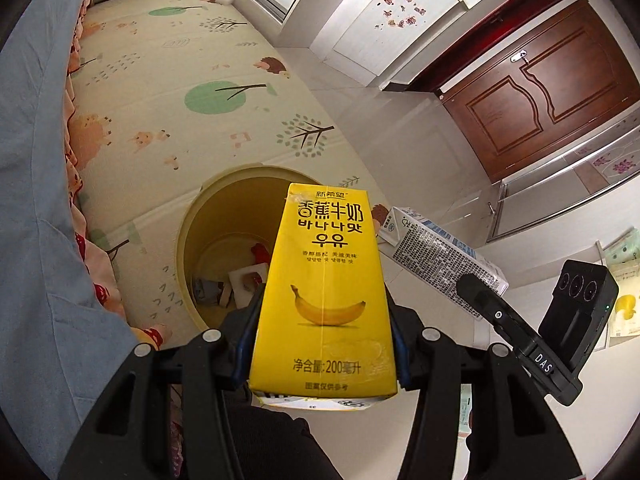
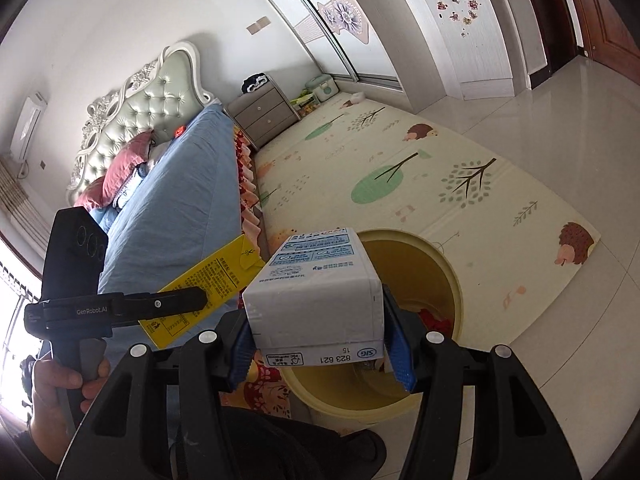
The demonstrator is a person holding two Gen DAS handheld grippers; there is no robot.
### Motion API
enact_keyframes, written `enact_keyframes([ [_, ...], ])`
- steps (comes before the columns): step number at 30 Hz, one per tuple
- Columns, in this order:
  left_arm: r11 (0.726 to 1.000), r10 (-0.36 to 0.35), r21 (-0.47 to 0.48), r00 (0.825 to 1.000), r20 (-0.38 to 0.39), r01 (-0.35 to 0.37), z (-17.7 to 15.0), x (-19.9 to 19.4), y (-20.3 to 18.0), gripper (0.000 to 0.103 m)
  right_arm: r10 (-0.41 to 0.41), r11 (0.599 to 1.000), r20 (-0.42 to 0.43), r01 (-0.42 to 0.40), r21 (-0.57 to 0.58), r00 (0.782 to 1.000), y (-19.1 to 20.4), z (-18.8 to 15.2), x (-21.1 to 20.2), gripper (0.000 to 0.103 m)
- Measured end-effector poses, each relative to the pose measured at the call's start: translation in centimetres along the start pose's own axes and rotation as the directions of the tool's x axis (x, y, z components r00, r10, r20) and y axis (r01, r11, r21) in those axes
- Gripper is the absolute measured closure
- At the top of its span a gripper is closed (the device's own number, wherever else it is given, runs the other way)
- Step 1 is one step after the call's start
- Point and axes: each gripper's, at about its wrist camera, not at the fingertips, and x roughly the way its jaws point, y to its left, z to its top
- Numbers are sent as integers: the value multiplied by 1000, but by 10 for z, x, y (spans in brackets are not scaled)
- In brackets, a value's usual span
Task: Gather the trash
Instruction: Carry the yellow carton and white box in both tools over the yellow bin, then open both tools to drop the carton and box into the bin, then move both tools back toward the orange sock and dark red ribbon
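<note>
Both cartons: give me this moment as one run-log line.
left gripper: shut on yellow banana milk carton | right gripper: shut on white carton | yellow bin: below both, trash inside | release: not yet

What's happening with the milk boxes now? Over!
Left gripper clamps yellow banana milk carton. Right gripper clamps white carton. Yellow bin open below, nothing blocking.

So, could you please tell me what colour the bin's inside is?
Mustard yellow inside the bin, clearest in the left wrist view.
</note>
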Motion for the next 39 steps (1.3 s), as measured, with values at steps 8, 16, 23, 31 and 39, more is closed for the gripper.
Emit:
enact_keyframes([
  [8, 999, 19, -39, 998, 52, -17, 6, -9, 8, 5, -70, 997, 18, 71, -25, 997, -1, 7, 6, 14],
  [16, 997, 77, 8, 990, 117, -79, 0, -28, -6, 5, -34, 999, 14, 34, 9, 999, -3, 5, -3, 15],
  [23, 992, 93, 63, 975, 202, -108, -13, -67, -21, 5, -16, 1000, 44, 16, -14, 999, 18, 5, -14, 14],
  [31, 978, 131, 113, 938, 321, -175, -37, -125, -18, 5, 66, 993, 77, -58, -103, 995, 71, 6, -21, 13],
  [39, 939, 272, 71, 851, 448, -337, -76, -190, 18, 5, 208, 938, 74, -177, -298, 975, 160, 0, -21, 8],
])
